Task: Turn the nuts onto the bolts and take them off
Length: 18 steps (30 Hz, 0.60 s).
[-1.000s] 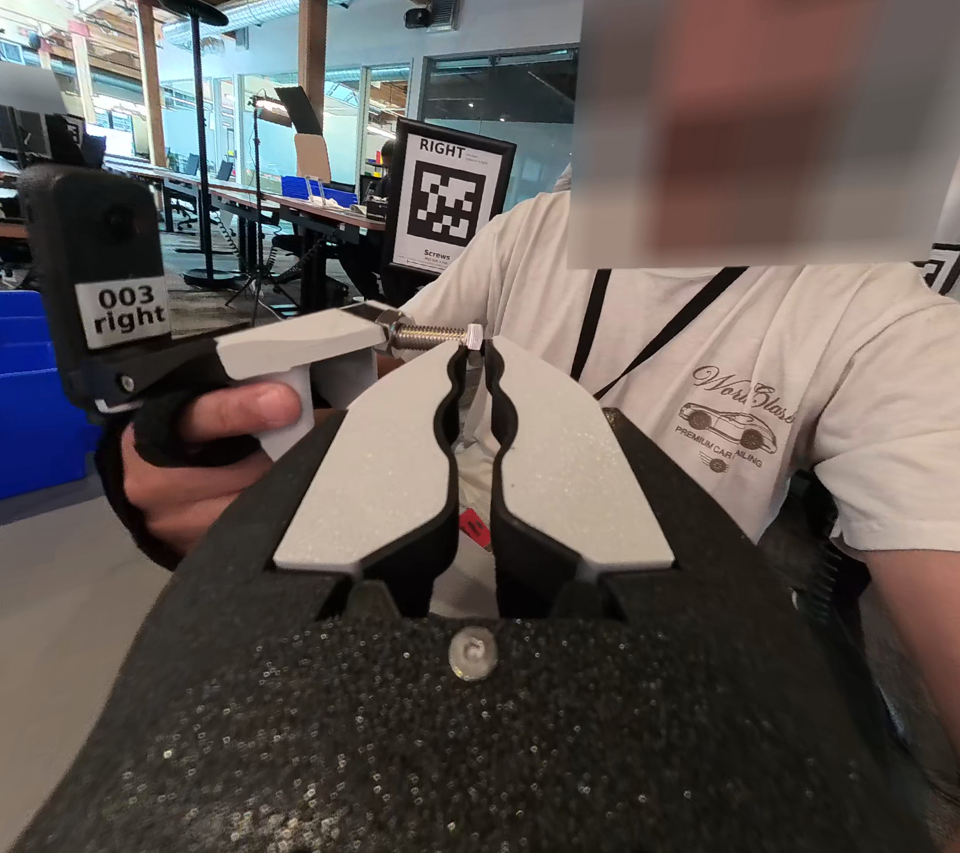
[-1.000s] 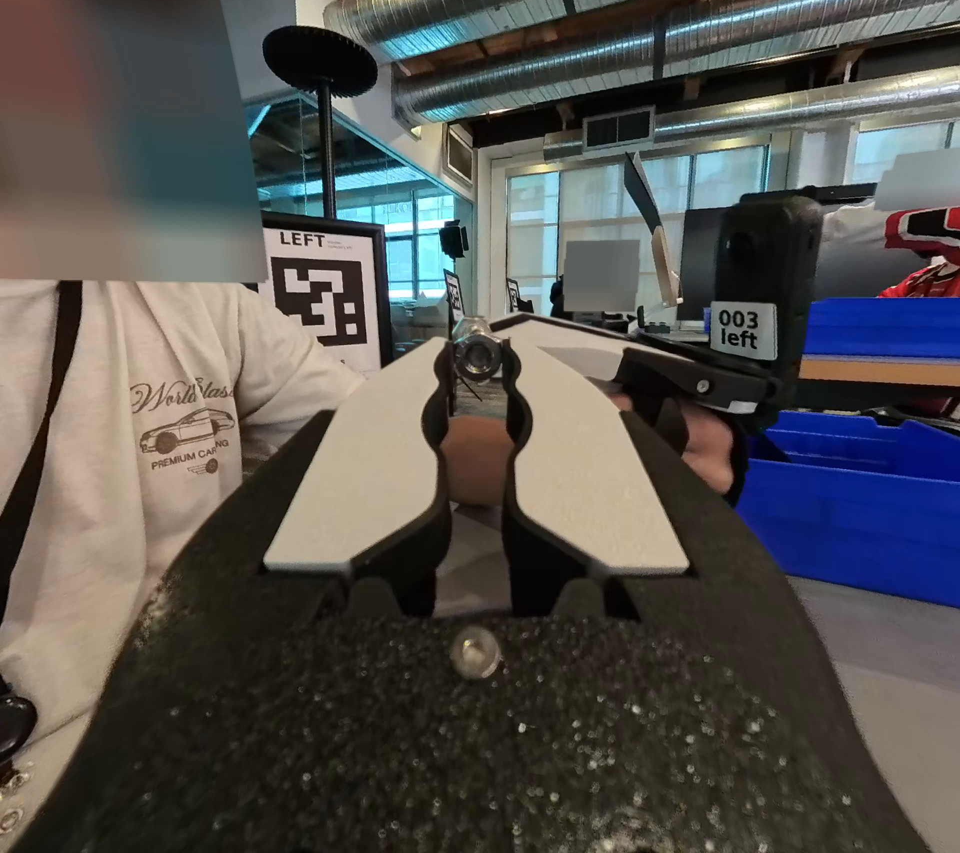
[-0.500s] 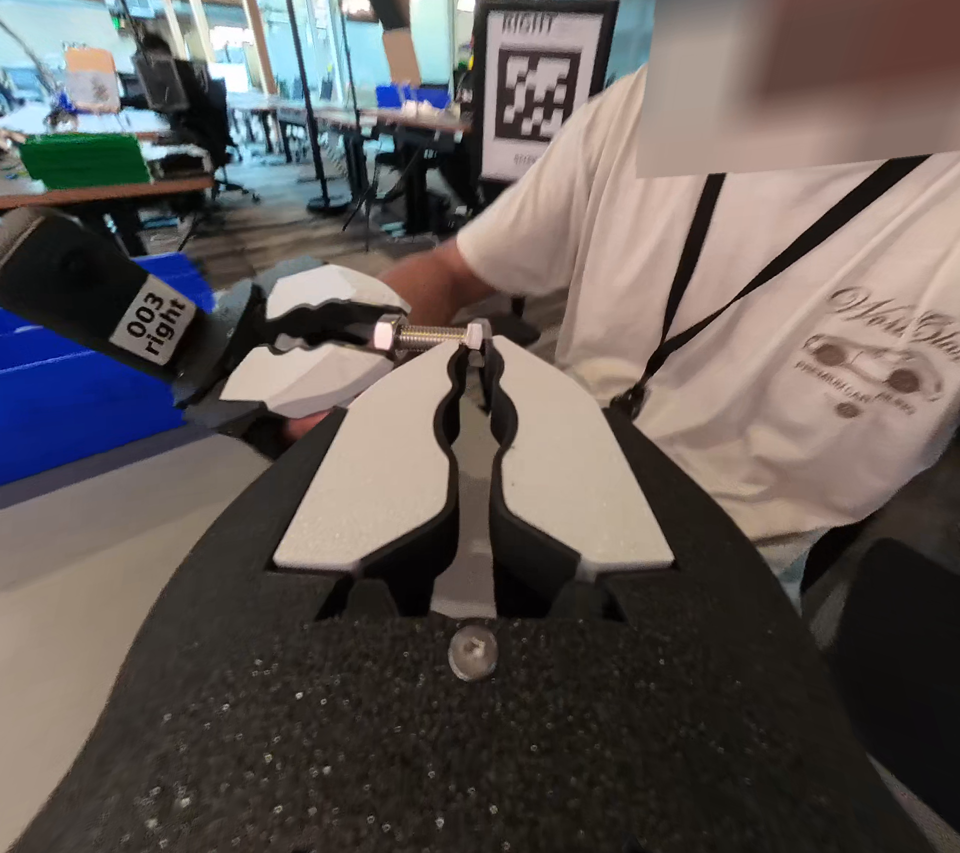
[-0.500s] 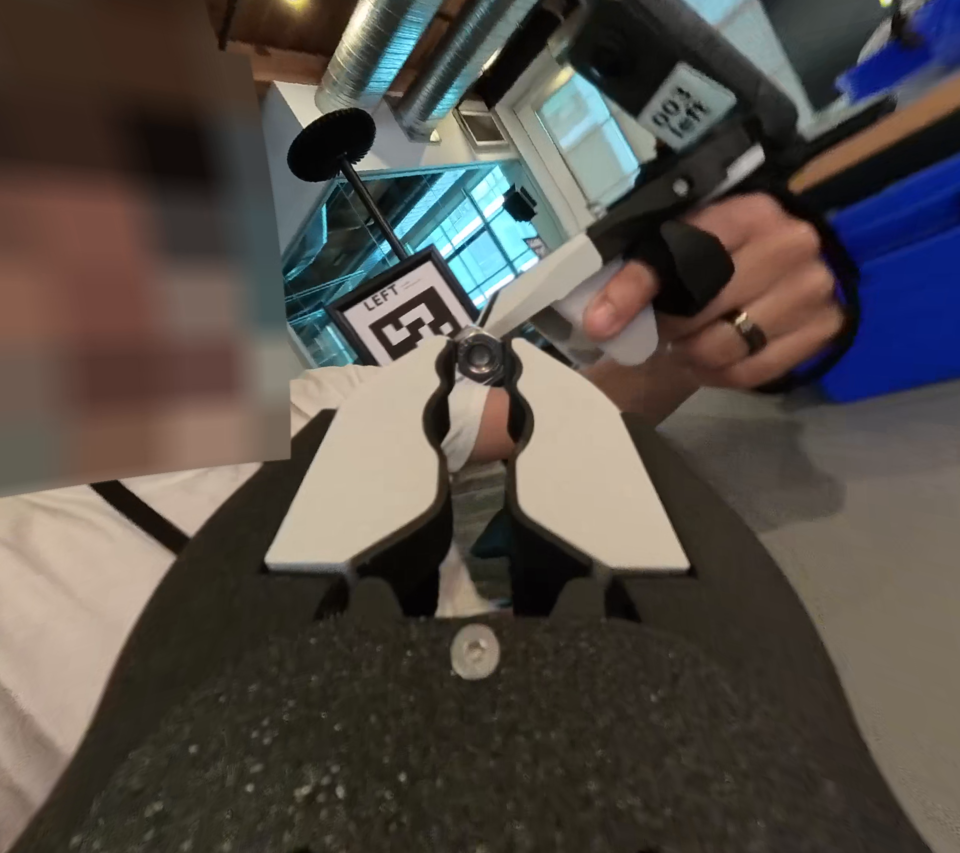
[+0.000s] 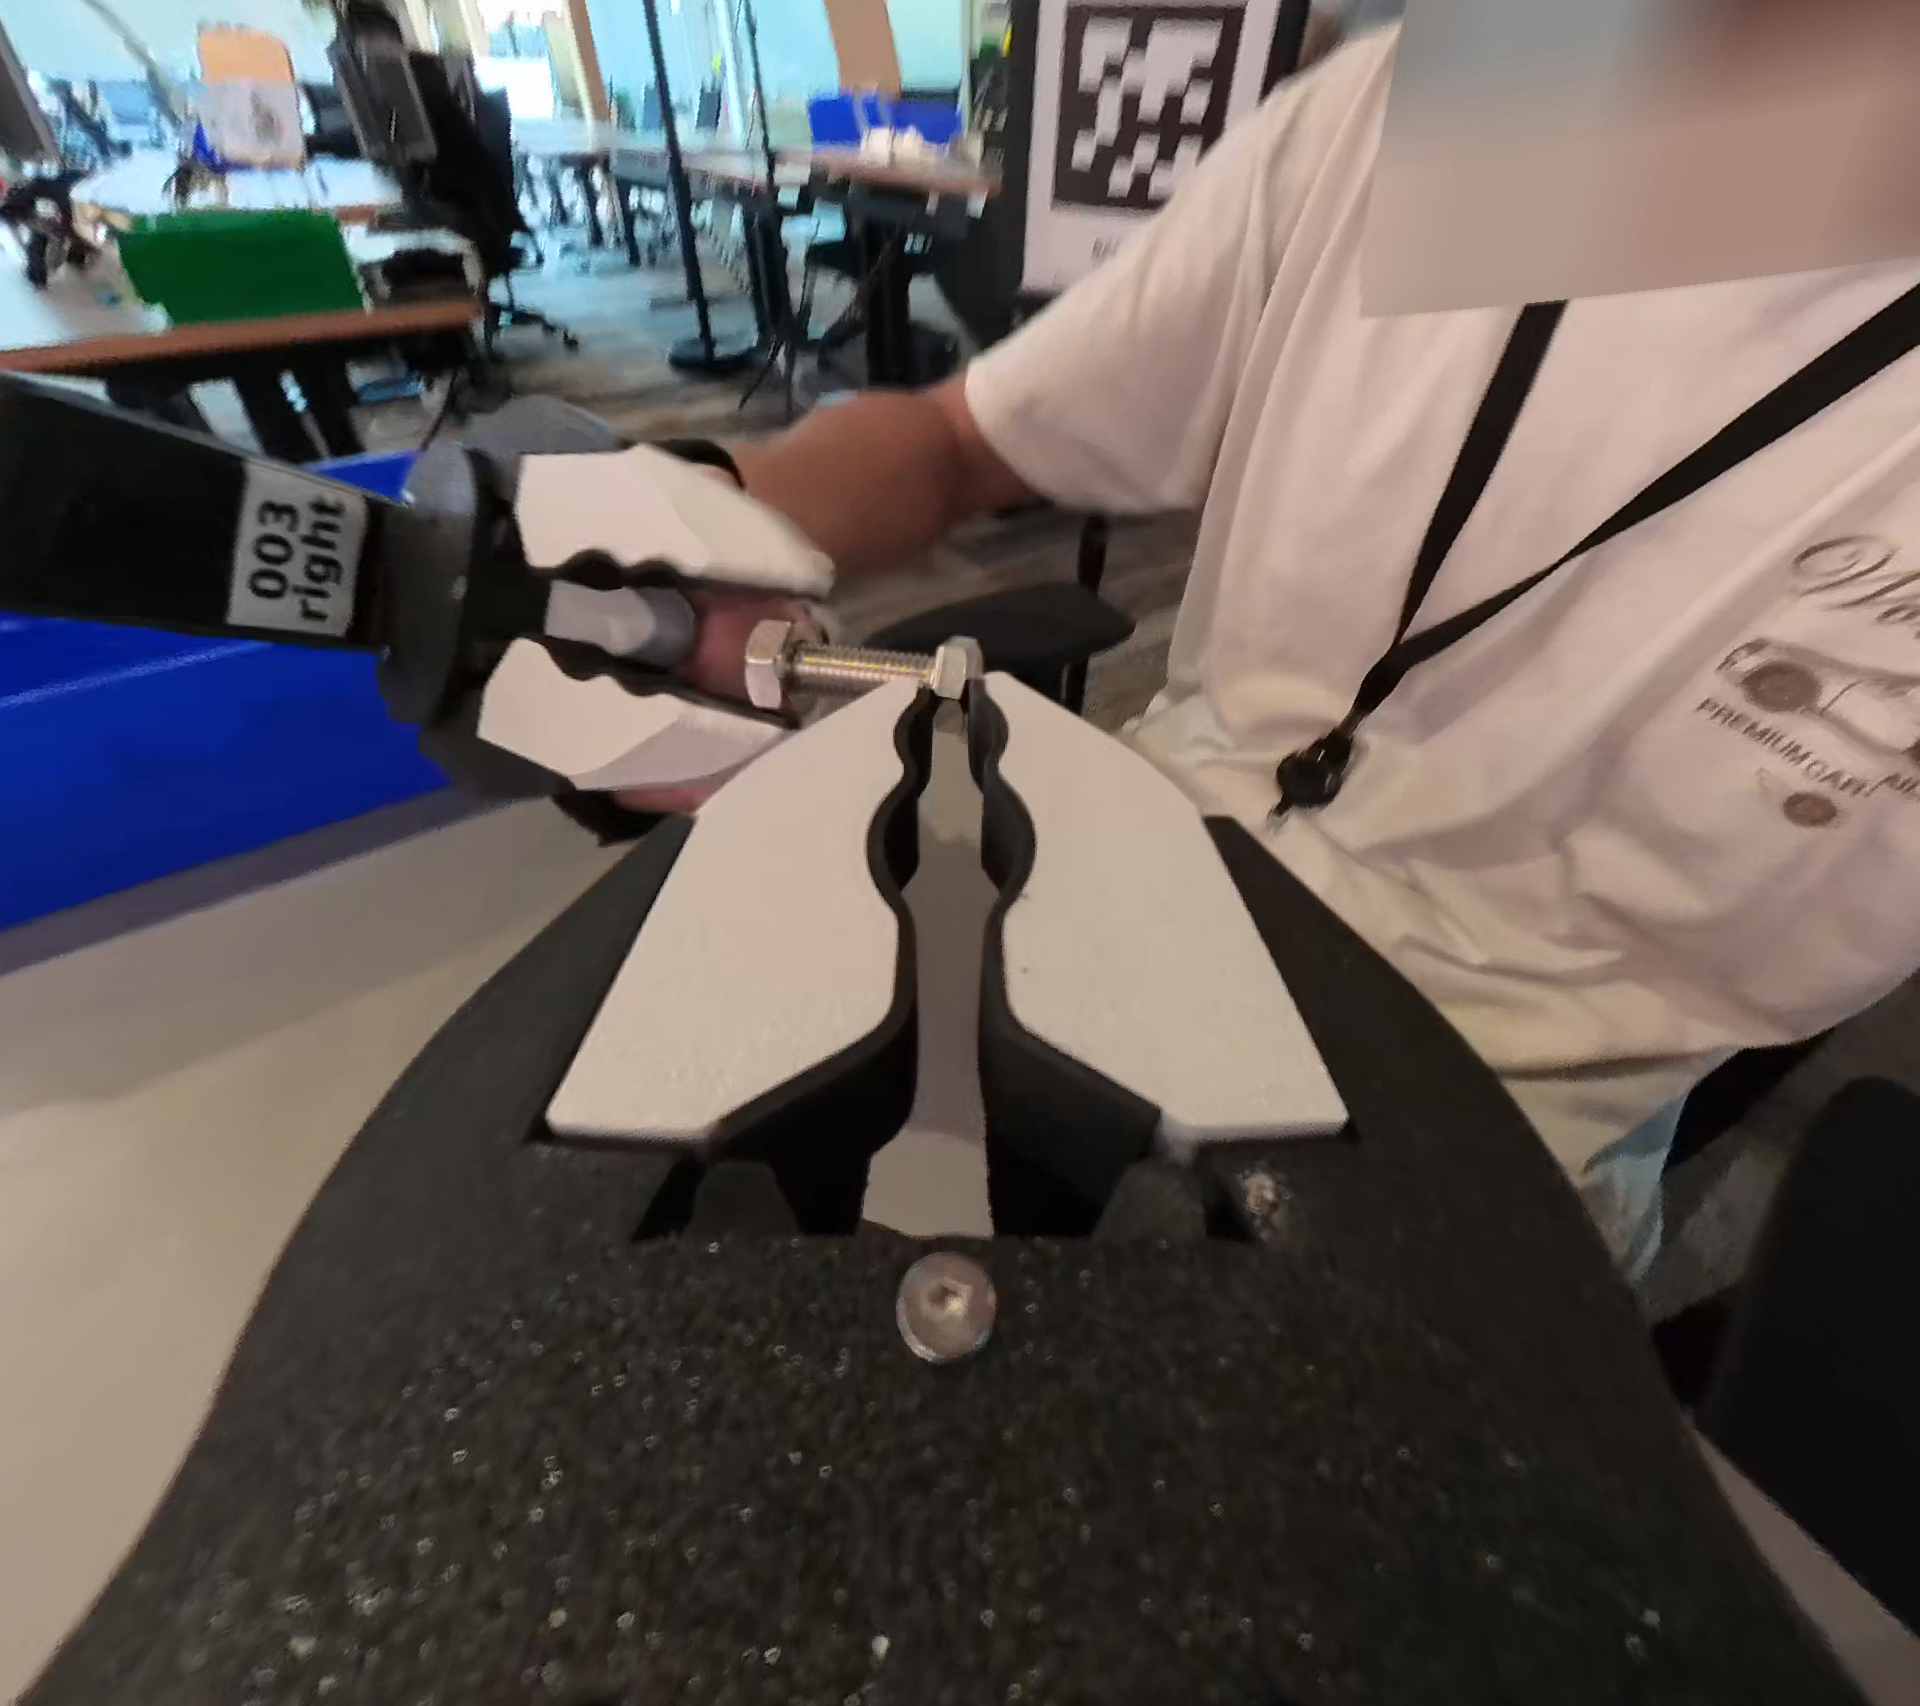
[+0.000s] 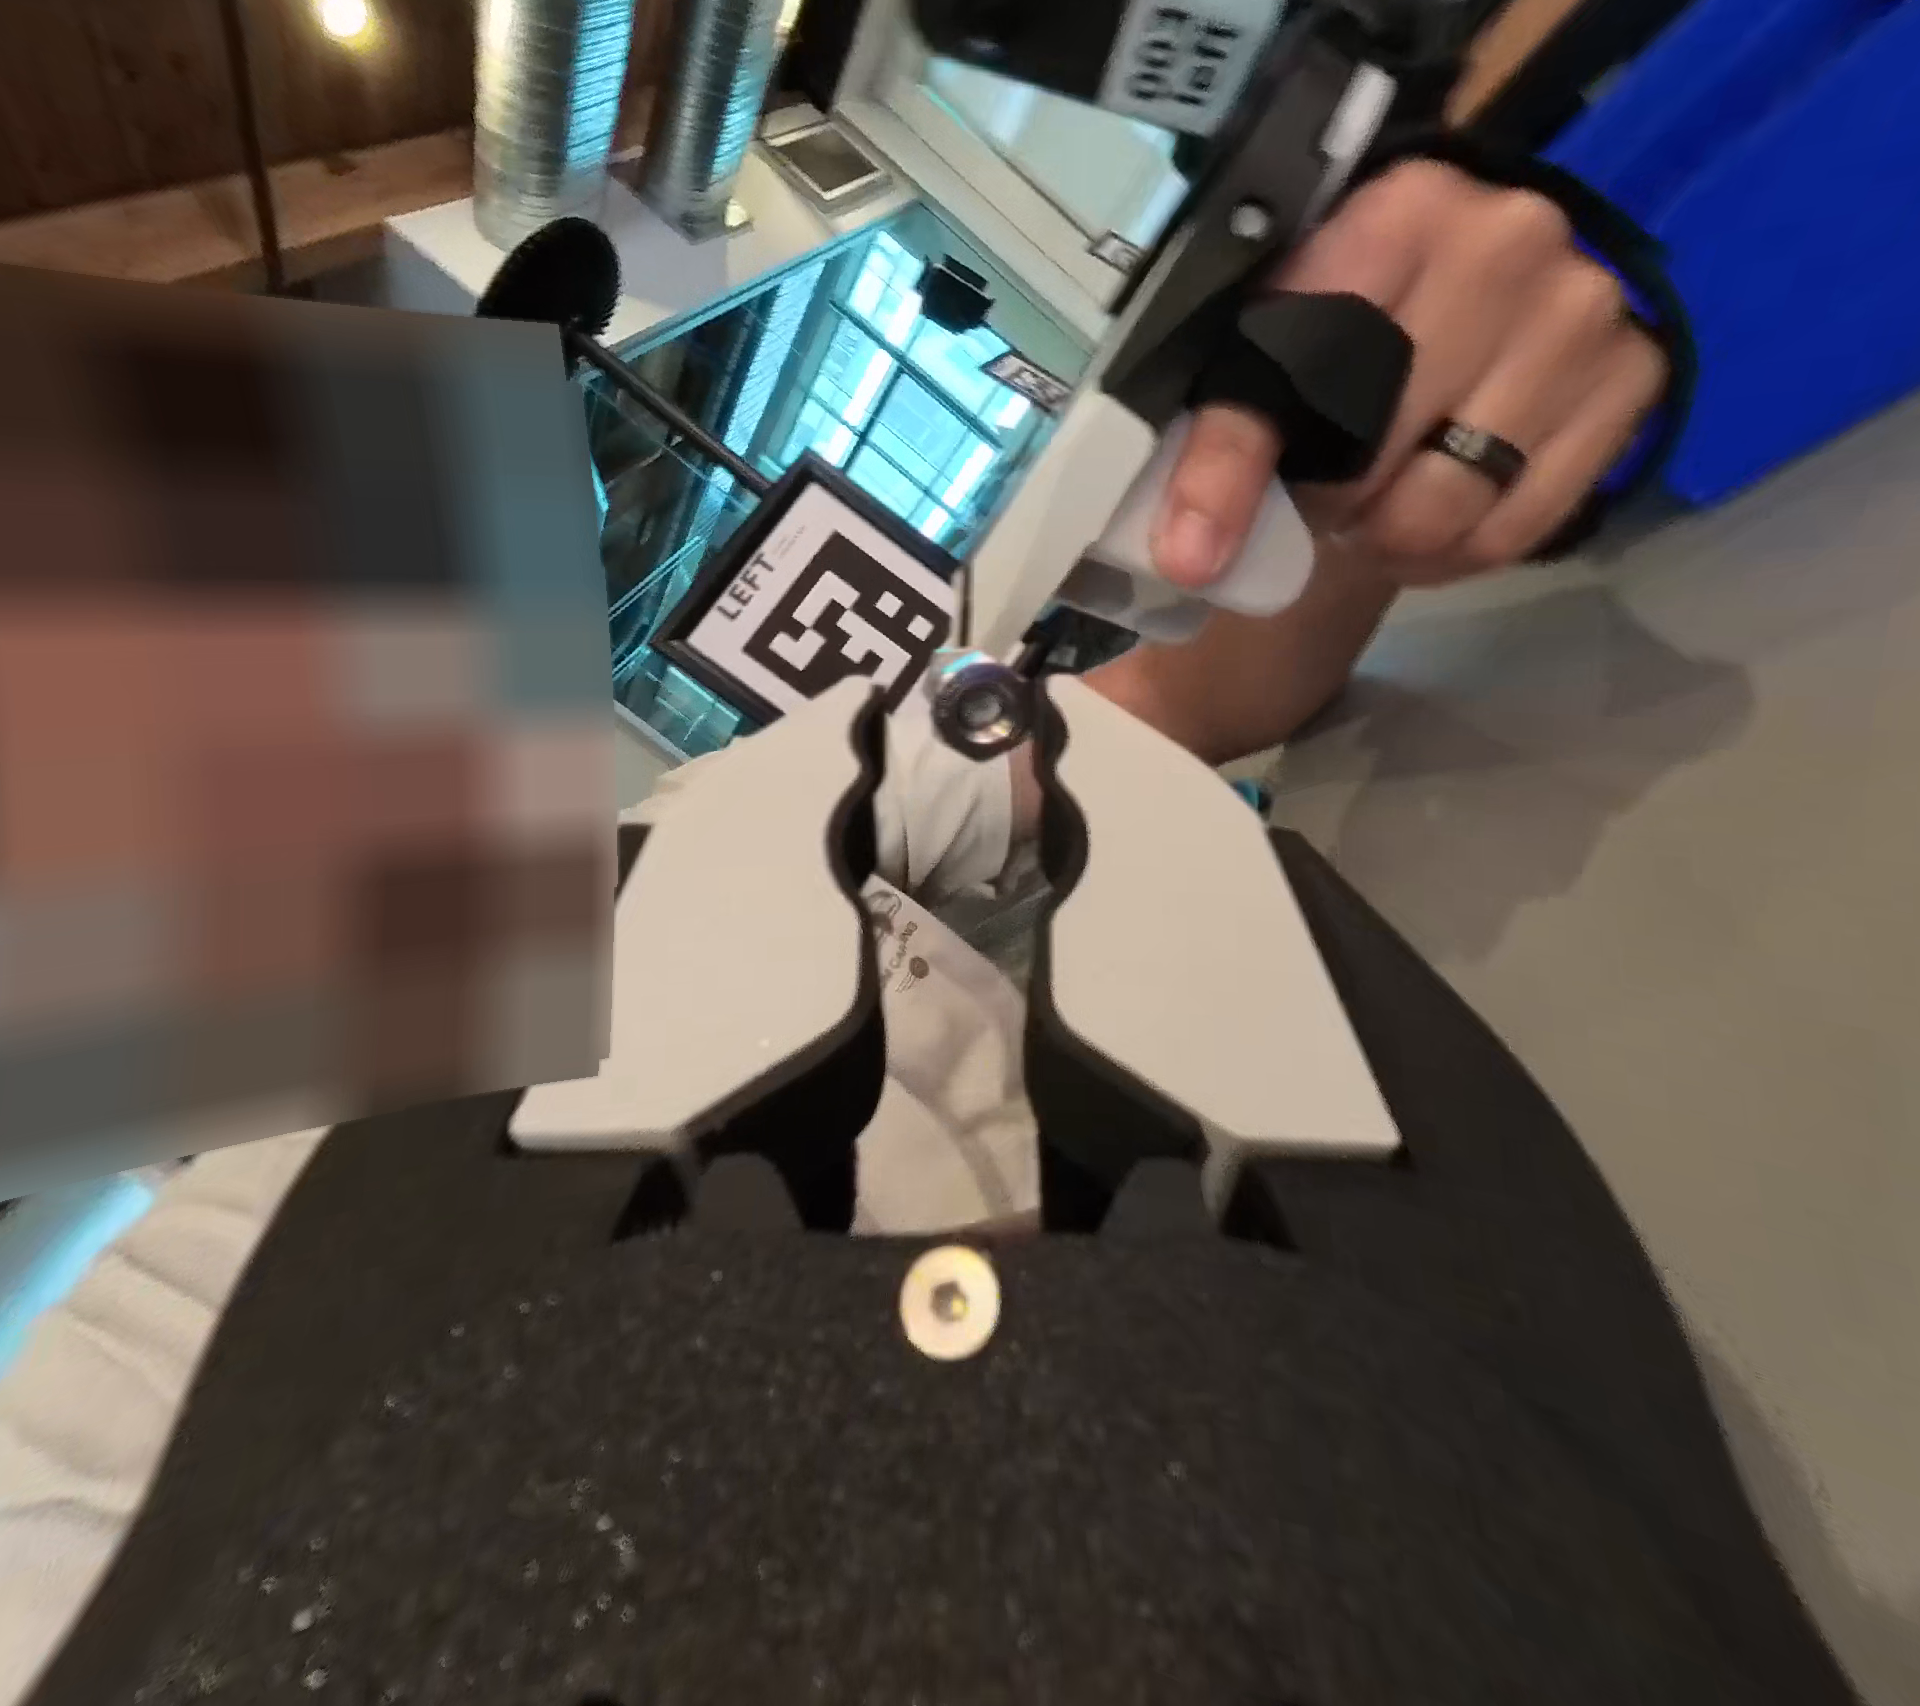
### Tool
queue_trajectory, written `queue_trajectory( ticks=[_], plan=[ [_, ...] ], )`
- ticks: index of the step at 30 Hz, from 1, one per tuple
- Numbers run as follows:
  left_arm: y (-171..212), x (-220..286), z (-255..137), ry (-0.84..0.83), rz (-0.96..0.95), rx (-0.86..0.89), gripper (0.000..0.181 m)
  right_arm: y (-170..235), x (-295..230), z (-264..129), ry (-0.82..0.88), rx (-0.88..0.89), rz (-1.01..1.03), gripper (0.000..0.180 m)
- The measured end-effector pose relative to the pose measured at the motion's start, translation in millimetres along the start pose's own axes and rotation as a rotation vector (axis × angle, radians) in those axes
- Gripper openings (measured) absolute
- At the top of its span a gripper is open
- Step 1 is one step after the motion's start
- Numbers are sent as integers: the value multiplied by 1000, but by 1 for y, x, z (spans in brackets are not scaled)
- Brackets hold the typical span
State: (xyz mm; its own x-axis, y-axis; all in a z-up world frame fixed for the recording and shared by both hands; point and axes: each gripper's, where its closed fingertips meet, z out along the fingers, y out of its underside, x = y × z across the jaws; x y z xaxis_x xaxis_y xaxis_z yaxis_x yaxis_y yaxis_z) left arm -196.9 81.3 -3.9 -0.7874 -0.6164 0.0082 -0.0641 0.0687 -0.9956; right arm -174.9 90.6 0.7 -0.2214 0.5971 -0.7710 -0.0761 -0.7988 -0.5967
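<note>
My left gripper [image 5: 951, 700] is clenched on the nut [image 5: 956, 682] at the end of the bolt [image 5: 842, 680], which lies level in mid-air in front of the person's white shirt [image 5: 1455, 617]. My right gripper [image 6: 961, 716] has its fingers parted; the bolt's hex end sits against the right-hand fingertip [image 6: 1070, 721] with a clear gap on the other side, so nothing is gripped there. Seen from the left wrist, the bolt's other hex end lies between the right gripper's two white fingers [image 5: 665, 534].

Right tool [image 6: 961, 711]'s grip motion-blurred
</note>
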Motion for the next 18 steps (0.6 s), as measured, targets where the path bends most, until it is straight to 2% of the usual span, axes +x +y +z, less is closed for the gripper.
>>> queue_trajectory(
  ticks=[1,4,6,8,10,13,18],
  plan=[
    [-2,1,0,11,-5,17,6,0,-6,3,-30,10,-45,37],
    [-5,5,0,55,-35,80,6,-4,-15,4,-34,44,-249,56],
    [-8,8,-1,93,-62,128,6,-3,-12,1,42,40,-497,64],
    [-10,13,-2,145,-96,182,6,-2,-2,-5,184,1,-811,59],
    [-11,17,-3,196,-131,225,6,-6,-6,-10,274,21,-1075,47],
    [-9,19,-5,246,-179,277,6,-6,-11,-8,356,-16,-1309,33],
    [-12,18,-7,287,-214,331,6,4,-7,-1,457,-103,-1589,26]
  ],
)
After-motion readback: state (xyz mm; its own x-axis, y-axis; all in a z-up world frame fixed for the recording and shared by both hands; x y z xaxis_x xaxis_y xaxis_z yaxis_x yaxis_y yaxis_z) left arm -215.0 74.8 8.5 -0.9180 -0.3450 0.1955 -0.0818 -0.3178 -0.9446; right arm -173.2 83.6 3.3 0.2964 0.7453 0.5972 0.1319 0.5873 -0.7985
